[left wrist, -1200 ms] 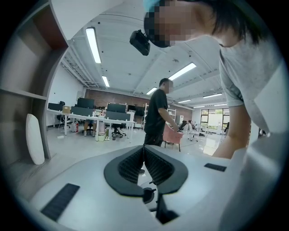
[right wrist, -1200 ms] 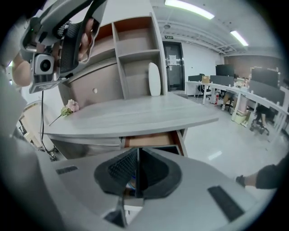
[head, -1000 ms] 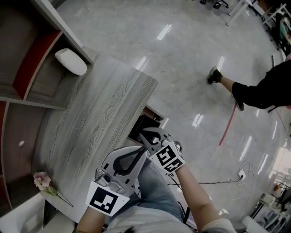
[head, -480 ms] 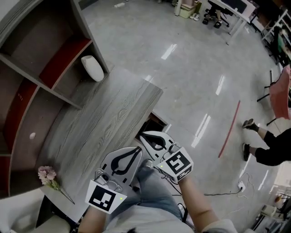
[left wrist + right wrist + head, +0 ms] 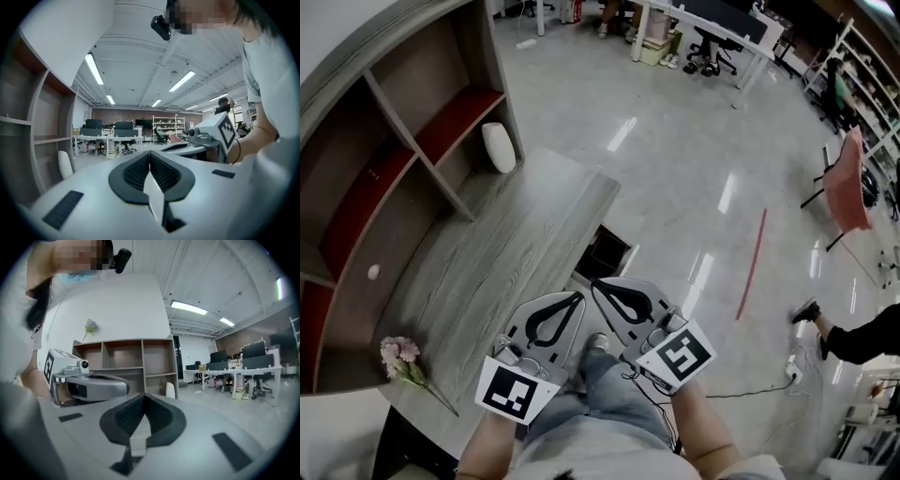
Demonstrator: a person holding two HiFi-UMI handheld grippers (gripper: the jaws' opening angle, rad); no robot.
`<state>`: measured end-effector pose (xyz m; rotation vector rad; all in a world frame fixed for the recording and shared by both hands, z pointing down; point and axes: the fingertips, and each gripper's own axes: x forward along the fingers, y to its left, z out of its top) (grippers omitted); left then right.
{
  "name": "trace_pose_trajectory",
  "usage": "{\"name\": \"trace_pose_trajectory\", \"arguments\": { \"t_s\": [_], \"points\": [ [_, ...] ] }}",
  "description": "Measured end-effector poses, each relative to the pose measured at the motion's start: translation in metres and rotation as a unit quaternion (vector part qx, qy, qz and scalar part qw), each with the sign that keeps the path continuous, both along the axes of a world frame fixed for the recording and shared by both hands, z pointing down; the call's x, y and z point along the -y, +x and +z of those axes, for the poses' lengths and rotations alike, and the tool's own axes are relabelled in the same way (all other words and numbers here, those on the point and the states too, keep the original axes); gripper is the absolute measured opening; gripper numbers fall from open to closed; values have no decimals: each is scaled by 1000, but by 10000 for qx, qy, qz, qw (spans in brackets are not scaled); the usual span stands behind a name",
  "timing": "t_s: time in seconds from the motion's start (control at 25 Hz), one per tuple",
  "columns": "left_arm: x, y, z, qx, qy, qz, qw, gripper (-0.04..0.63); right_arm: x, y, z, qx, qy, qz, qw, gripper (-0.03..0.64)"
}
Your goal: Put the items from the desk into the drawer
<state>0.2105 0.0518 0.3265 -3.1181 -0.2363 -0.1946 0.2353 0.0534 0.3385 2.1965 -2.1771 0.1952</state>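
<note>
A pink flower sprig lies at the near left corner of the grey wooden desk. A white oblong object stands at the desk's far end beside the shelf unit; it also shows in the left gripper view and the right gripper view. The drawer gapes open and dark under the desk's right edge. My left gripper is shut and holds nothing, low over the desk's near edge. My right gripper is shut and bare beside it, just short of the drawer.
A wooden shelf unit with red-lined compartments runs along the desk's left side; a small white knob sits in one. Shiny floor spreads to the right with a red line, office desks and chairs, and a person's leg.
The head view has swung up and back, so more of the shelf and the room shows. Both grippers stay shut and drift a little toward me. The person in the background has moved off right.
</note>
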Motion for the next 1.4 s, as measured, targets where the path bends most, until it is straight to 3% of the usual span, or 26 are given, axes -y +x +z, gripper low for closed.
{"name": "trace_pose_trajectory", "arguments": {
  "t_s": [0.32,0.68,1.4],
  "points": [
    [-33,-50,-17,-276,-11,290,9992,11,-52,-63,-30,-144,249,401,9988,8],
    [-40,-98,-27,-383,19,366,9986,11,-60,-115,-43,-182,368,412,9983,8],
    [-23,-122,-33,-460,86,258,9986,11,-39,-143,-50,-259,369,219,9987,7]
  ]
}}
